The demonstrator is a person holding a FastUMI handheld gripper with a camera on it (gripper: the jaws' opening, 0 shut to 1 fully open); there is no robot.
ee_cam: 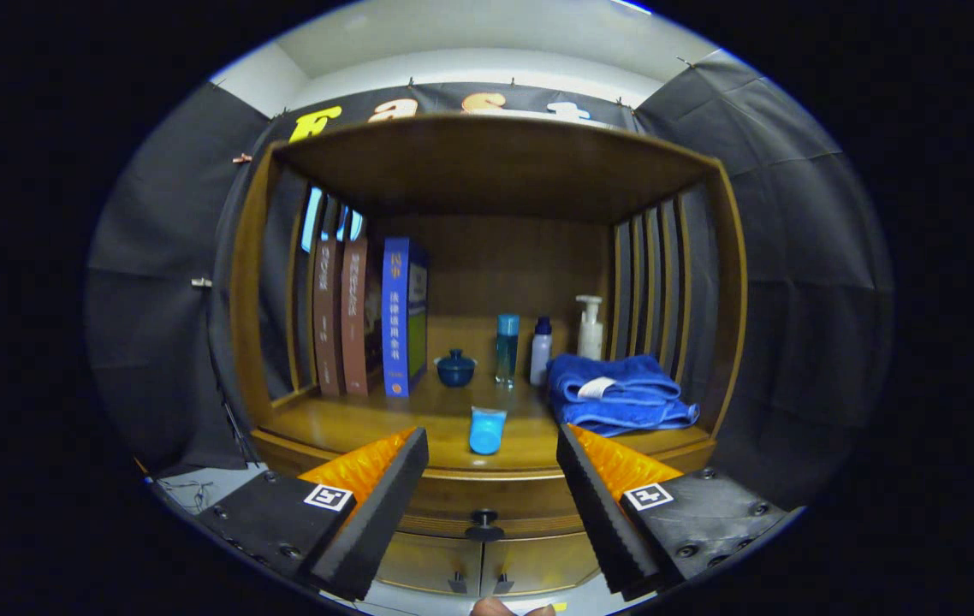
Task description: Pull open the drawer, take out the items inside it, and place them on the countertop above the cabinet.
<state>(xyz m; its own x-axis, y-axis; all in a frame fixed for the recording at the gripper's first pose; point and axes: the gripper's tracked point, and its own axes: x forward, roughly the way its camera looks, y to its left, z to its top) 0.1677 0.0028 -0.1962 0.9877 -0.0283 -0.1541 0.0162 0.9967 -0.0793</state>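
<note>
Tool (487, 488) is spread wide and holding nothing, lined up so the shut drawer's knob (484, 518) sits between its fingers. A blue tube (487, 429) lies on the desk (350, 423) near the front edge, so could be early or done.

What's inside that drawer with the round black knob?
You can't see inside: the drawer is shut, showing just its front and knob. The open gripper hangs before it, and a blue tube lies on the countertop above.
</note>
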